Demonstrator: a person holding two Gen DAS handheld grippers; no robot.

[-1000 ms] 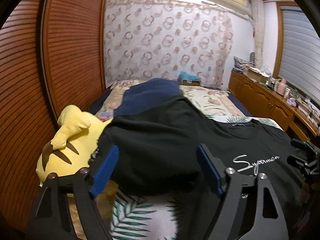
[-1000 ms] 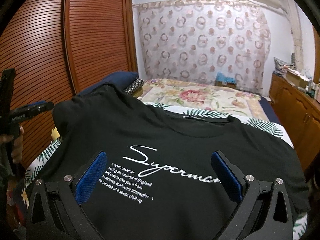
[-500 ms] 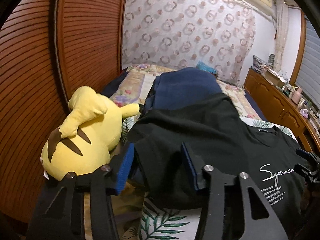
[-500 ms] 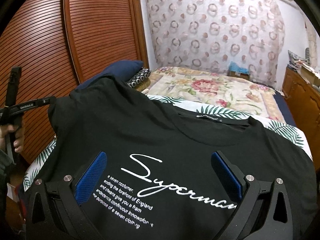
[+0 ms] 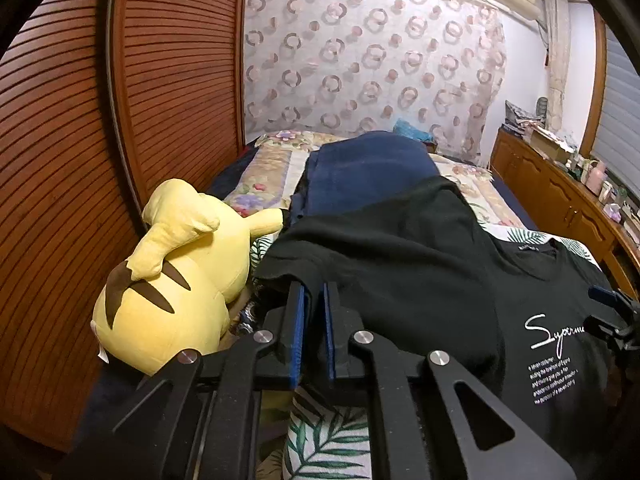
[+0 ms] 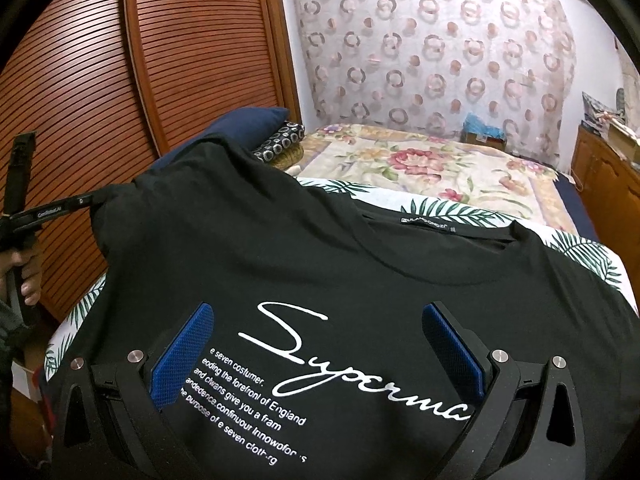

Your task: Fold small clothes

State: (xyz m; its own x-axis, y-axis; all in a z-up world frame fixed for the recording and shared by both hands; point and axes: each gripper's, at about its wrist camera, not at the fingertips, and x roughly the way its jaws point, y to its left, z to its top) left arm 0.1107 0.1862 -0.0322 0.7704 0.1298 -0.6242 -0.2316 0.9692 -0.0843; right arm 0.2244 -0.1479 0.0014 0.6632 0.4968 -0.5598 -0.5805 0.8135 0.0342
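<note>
Left wrist view: our left gripper (image 5: 316,300) closes its fingers on the black T-shirt's (image 5: 400,264) sleeve hem at twelve o'clock; our right gripper (image 6: 320,344) stays spread over the chest.

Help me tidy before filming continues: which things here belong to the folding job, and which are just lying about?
Job: black printed cotton T-shirt; left tool, closing on its sleeve; right tool, open.

Lying about: yellow plush toy; folded navy blanket; blue bag.
</note>
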